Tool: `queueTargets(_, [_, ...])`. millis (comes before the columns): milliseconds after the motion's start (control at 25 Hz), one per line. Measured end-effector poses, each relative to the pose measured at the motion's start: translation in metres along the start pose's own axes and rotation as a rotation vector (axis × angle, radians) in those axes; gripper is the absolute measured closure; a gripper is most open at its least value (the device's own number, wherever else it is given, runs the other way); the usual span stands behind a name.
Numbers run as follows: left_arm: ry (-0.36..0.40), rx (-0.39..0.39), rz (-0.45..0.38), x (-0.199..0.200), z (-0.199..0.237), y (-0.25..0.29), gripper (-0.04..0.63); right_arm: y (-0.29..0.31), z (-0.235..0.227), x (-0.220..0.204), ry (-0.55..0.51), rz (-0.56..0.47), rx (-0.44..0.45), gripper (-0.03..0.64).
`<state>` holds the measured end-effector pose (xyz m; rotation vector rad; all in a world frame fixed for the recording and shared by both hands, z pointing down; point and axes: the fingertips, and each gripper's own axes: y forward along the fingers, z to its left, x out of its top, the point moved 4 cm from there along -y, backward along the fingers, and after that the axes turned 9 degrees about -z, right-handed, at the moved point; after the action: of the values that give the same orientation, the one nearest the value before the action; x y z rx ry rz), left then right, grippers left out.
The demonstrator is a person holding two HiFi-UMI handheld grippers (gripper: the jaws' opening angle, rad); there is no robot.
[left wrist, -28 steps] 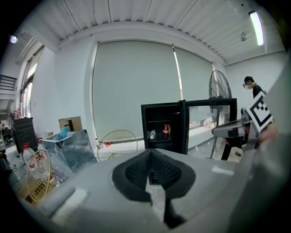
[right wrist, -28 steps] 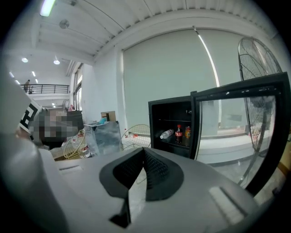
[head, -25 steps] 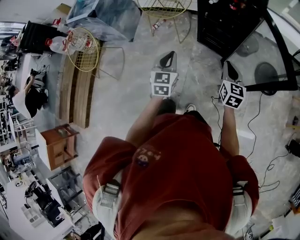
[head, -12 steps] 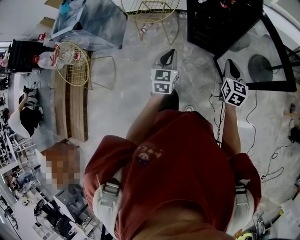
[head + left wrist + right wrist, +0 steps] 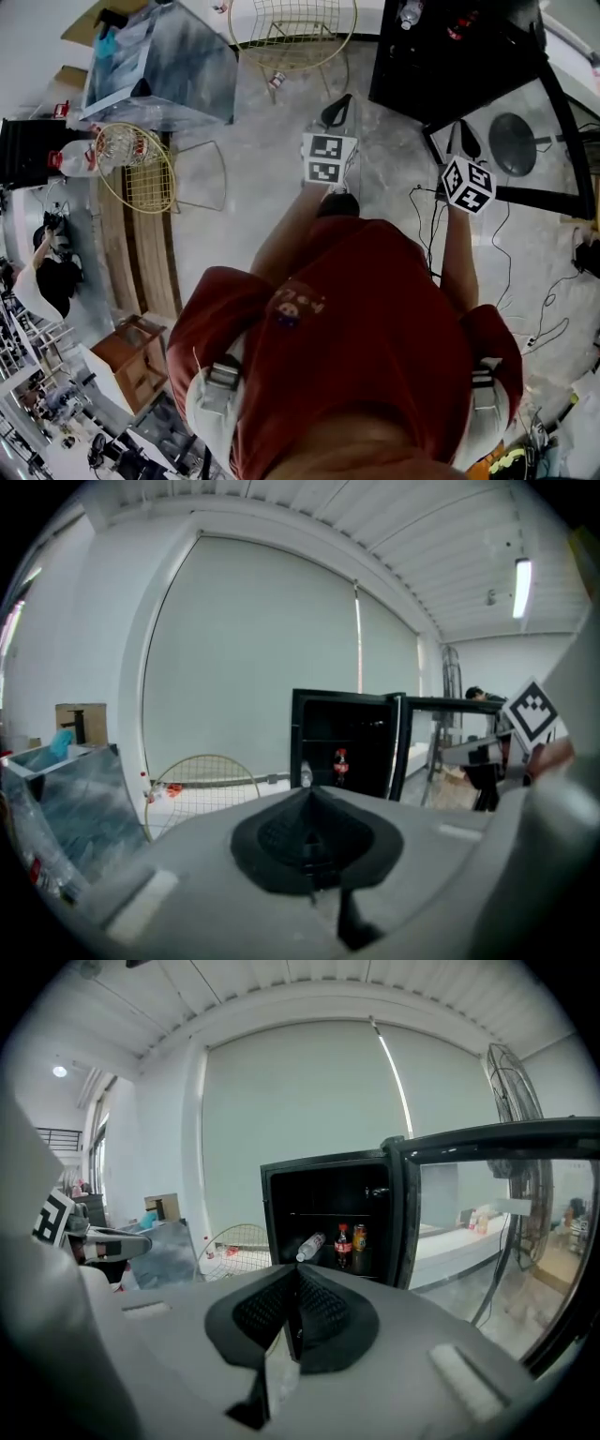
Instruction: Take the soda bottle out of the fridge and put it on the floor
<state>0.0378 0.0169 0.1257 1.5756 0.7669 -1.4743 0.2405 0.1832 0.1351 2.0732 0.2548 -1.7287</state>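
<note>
The black fridge point(image 5: 328, 1213) stands open ahead, its glass door point(image 5: 497, 1232) swung out to the right. On its shelf stands the soda bottle point(image 5: 344, 1244), dark with a red label, between a tilted clear water bottle point(image 5: 310, 1247) and a can point(image 5: 360, 1237). The left gripper view shows the same soda bottle point(image 5: 340, 764) farther off. My left gripper point(image 5: 309, 832) is shut and empty, well short of the fridge. My right gripper point(image 5: 293, 1312) is shut and empty too, pointing at the shelf. In the head view both the left gripper point(image 5: 337, 101) and the right gripper point(image 5: 466, 136) are held out over the floor before the fridge point(image 5: 441, 56).
Two gold wire chairs point(image 5: 291, 23) point(image 5: 141, 169) and a plastic-wrapped bundle point(image 5: 159, 61) stand left of the fridge. Cables point(image 5: 525, 281) trail over the floor at the right. A wooden bench point(image 5: 122, 253) and a seated person point(image 5: 47, 272) are far left.
Both grippers have moved forward toward the fridge, which now lies closer and larger at the top of the head view. Both stay shut and empty.
</note>
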Motion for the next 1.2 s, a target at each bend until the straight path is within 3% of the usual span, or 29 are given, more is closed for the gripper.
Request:
queueTargets(440, [0.014,-0.127,-0.032,0.018,0.073,0.056,0.597,0.061,0.047,0.012,-0.002,-0.026,-0.104,0.615])
queueTargets(600, [0.028,-0.171,-0.042,0.020,0.078,0.059,0.597,0.064,0.058,0.011,0.019,-0.036,-0.123,0.615])
queueTargets(1200, [0.051,-0.217,-0.017,-0.006,0.083,0.078,0.597,0.082,0.047,-0.010,0.030,-0.018,-0.164,0.615])
